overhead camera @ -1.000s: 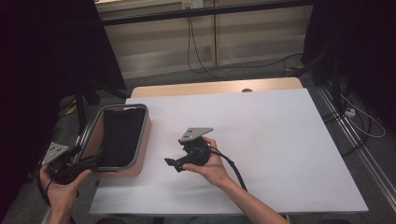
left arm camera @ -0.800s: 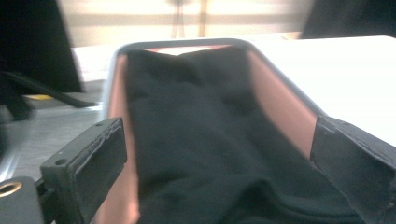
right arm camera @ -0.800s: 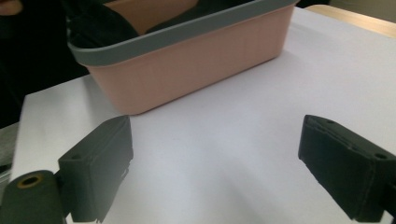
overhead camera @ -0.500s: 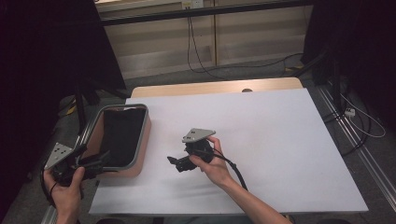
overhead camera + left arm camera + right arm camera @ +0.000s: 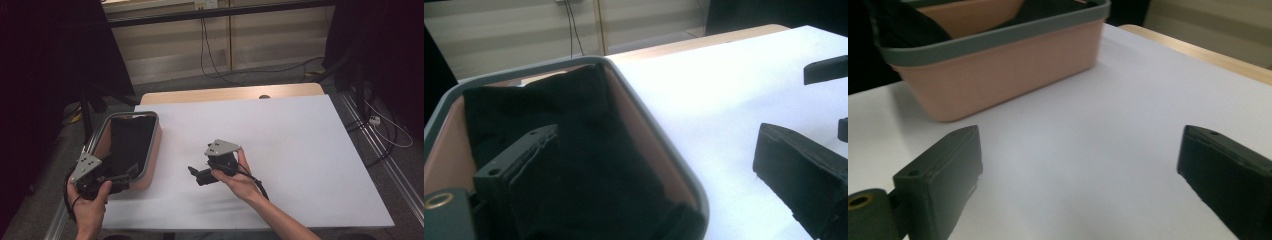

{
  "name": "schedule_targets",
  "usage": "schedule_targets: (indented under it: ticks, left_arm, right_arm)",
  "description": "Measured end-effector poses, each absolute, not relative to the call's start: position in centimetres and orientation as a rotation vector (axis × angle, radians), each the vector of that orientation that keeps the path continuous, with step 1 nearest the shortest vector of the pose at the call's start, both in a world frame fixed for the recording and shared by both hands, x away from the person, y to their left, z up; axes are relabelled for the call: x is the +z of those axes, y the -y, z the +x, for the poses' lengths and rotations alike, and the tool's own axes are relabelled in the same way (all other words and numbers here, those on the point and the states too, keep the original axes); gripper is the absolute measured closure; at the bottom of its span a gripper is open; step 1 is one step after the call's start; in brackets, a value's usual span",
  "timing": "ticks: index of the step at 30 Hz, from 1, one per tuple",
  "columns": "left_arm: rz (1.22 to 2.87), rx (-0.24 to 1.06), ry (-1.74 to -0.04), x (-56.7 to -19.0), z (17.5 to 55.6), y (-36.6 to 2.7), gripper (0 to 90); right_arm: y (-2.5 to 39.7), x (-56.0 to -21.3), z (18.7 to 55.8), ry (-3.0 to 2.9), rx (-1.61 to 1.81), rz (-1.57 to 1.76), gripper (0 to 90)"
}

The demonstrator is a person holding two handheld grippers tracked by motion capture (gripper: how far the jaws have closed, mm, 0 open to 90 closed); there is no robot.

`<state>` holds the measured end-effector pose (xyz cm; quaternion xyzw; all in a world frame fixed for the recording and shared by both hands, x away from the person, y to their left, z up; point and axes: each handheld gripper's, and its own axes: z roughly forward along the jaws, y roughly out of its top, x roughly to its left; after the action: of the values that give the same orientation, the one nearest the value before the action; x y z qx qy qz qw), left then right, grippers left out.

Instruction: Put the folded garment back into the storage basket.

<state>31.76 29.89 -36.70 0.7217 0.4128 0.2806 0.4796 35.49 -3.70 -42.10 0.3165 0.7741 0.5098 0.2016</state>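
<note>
Now my left gripper (image 5: 119, 176) sits at the near end of the pink basket (image 5: 154, 145), lower and closer to me than it was a second ago, when it reached further along the basket's near-left rim. In the left gripper view its jaws are spread wide: one jaw is down inside the basket against the black cloth (image 5: 574, 150), the other hangs outside the basket's grey rim, over the white counter (image 5: 300, 150). So the rim and the cloth's near edge lie between the jaws, but nothing is pinched yet.

The black cloth lies bunched inside the basket, filling most of it and heaped against the near corner.

My right gripper (image 5: 196, 174) has hardly moved; it hovers just to the right of the basket, low over the counter, jaws spread and holding nothing, pointed at the basket's side wall.

I judge the shift of the left gripper as lining up for a grab at the cloth. Closing now might catch the rim along with the fabric, so that jaw should clear the wall first.
</note>
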Motion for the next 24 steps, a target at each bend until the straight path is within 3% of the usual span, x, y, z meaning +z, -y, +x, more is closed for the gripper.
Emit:
schedule_targets:
  ticks: [24]
  left_arm:
    - [1.911, 0.544, -0.829, -37.8, 33.0, -22.5, 5.7]
  right_arm:
    - [10.0, -42.4, 33.1, -2.05, 1.401, 0.987, 5.4]
